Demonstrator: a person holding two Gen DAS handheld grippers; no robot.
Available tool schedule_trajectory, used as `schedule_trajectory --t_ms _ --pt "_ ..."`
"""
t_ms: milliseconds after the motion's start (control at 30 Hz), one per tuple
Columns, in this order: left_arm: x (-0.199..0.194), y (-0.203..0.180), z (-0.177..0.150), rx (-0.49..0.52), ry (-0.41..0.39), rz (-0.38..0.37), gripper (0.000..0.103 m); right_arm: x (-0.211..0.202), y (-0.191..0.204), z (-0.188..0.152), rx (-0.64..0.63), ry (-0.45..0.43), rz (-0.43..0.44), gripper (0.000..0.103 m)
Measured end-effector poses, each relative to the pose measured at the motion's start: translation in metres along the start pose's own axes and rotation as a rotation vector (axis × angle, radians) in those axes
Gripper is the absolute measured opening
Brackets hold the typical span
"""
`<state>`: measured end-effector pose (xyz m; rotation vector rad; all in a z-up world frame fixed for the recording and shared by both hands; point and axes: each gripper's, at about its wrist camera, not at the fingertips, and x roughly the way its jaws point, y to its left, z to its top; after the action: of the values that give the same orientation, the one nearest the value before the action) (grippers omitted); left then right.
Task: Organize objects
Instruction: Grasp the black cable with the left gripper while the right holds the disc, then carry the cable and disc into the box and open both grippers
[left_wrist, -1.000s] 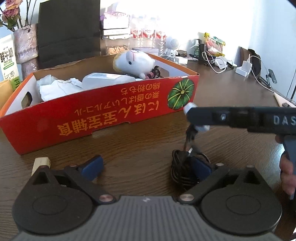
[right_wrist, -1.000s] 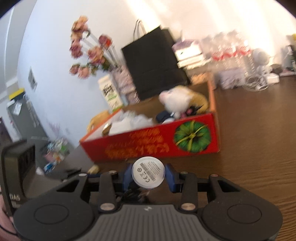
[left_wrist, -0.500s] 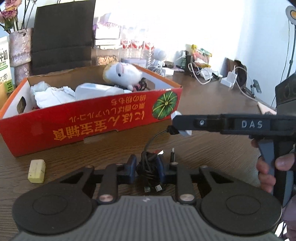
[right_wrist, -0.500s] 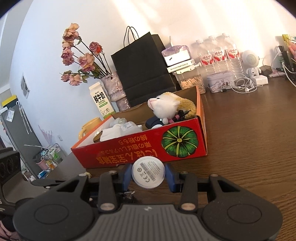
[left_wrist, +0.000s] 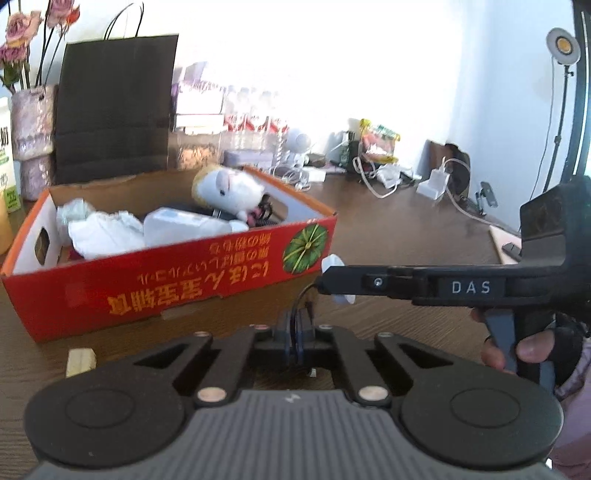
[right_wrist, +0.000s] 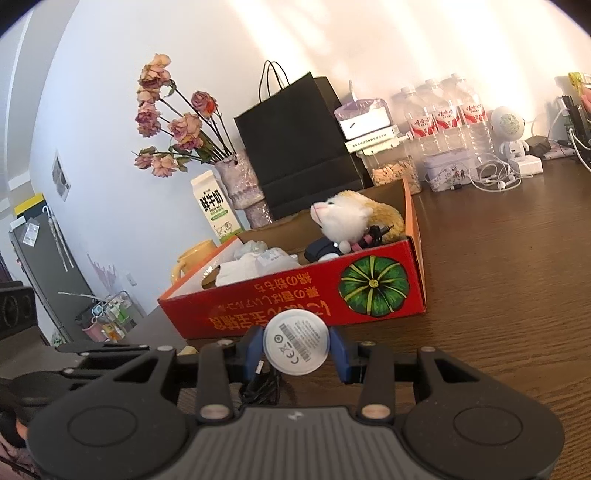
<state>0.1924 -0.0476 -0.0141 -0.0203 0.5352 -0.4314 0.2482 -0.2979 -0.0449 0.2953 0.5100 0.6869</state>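
My right gripper (right_wrist: 295, 352) is shut on a round white charger puck (right_wrist: 295, 343), label side facing me; its black cable (right_wrist: 260, 387) hangs below. My left gripper (left_wrist: 295, 336) is shut on that black cable (left_wrist: 299, 306), which runs up to the puck (left_wrist: 334, 278) held in the right gripper (left_wrist: 332, 282) crossing from the right. Both are lifted above the wooden table, in front of the red cardboard box (left_wrist: 177, 273) (right_wrist: 295, 295), which holds a plush toy (left_wrist: 229, 192), white cloth and a white pack.
A small yellow block (left_wrist: 80, 362) lies on the table at the box's front left. Behind the box stand a black paper bag (right_wrist: 295, 140), a flower vase (right_wrist: 240, 181), a milk carton (right_wrist: 216, 210), bottles and chargers with cables (left_wrist: 384, 177).
My left gripper went from open around the coiled cable to shut on it and lifted it off the table. The right gripper rose with the puck; the cable now hangs stretched between them.
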Motion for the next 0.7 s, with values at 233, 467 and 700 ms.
schedule_trajectory --t_ms 233,467,700 --pt "-0.032 -0.001 0.012 0.018 -0.077 -0.028 0.004 -0.017 0.019 0.009 -0.018 -0.068 0.038 0.038" --pt "-0.047 0.010 0.024 0.013 -0.159 0.026 0.003 -0.013 0.043 0.028 -0.064 -0.109 0.052 0.038" --pt "-0.045 0.038 0.040 -0.024 -0.255 0.155 0.003 0.013 0.070 0.050 -0.113 -0.163 0.027 0.038"
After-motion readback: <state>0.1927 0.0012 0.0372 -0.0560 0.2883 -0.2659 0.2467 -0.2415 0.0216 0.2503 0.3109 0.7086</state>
